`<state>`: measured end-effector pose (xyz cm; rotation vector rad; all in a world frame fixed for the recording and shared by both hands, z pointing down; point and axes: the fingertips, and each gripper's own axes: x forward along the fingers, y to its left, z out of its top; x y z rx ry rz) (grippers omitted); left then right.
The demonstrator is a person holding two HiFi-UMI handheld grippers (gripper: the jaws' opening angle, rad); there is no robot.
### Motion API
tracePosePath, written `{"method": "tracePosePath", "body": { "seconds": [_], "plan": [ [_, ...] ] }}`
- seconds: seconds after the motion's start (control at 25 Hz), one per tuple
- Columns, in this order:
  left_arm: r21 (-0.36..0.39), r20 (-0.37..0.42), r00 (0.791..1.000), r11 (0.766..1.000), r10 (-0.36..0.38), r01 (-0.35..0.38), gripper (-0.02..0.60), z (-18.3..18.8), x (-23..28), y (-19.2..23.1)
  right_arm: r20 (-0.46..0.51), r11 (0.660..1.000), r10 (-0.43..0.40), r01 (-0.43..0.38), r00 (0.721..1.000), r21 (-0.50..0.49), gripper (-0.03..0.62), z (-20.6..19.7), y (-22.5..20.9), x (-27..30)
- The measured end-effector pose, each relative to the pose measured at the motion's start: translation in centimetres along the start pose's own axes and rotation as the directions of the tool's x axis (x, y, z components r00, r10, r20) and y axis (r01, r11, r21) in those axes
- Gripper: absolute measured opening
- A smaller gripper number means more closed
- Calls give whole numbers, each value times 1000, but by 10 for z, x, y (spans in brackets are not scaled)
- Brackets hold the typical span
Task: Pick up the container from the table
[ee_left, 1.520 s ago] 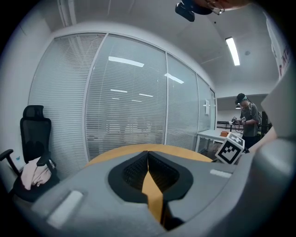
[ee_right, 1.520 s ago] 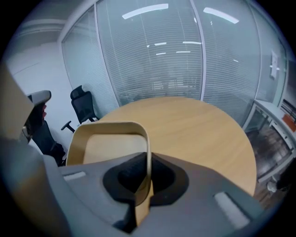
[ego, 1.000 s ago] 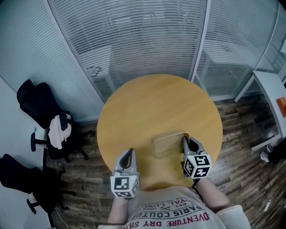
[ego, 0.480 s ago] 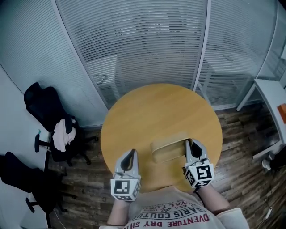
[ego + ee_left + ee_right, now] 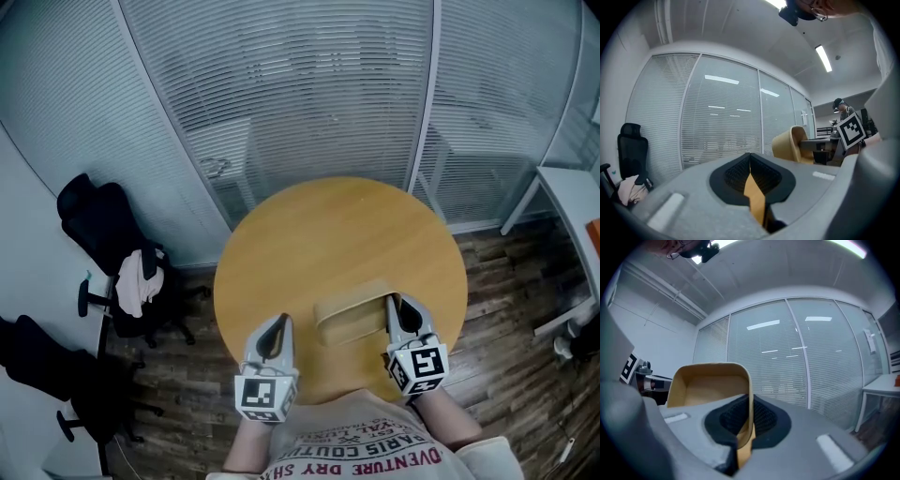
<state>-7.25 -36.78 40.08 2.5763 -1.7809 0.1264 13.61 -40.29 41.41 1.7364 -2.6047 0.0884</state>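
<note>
While the right gripper (image 5: 393, 302) pinches the right wall of the tan container (image 5: 349, 312), container held over the near part of the round table (image 5: 328, 234), left gripper (image 5: 278, 322) beside it, not touching, jaws pressed together, empty.

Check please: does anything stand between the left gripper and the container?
Nothing visible does. Only the table shows between the left gripper and the container, whose wall the right gripper grips.
</note>
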Motion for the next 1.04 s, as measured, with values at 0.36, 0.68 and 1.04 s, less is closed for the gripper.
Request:
{"method": "tracePosePath", "body": {
  "seconds": [0.36,0.68,1.04],
  "plan": [
    [12,7,1000,1000,12,-12,8,6,-6,-1,-8,1000,17,-17,1000,17,5,-2,4,-7],
    [-2,-9,1000,1000,20,-20,8,4,-5,-2,-28,999,34,-34,999,15,5,-7,6,-6],
    [-6,-13,1000,1000,22,-22,8,-5,-6,1,-50,999,47,-47,998,4,5,-18,14,-8]
  ]
}}
